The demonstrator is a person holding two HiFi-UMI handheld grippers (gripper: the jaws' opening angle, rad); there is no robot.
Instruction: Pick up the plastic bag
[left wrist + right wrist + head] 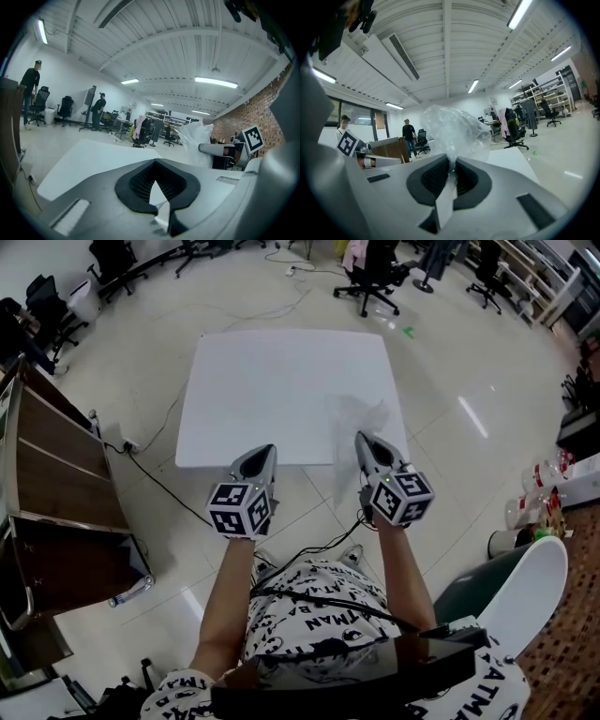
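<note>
Right gripper closed on the plastic bag, over the near right edge of the counter.

The right gripper has its jaws pressed together on a thin pinched part of the clear plastic bag. From there the bag swells forward and upward, straight ahead of the jaws, so its long axis roughly follows the line of the gripper. It hangs over the near right part of the white counter; whether it touches there I cannot tell. The left gripper has its tips together on nothing, with the bag to its right, apart. I judge the right hand can lift alone.
</note>
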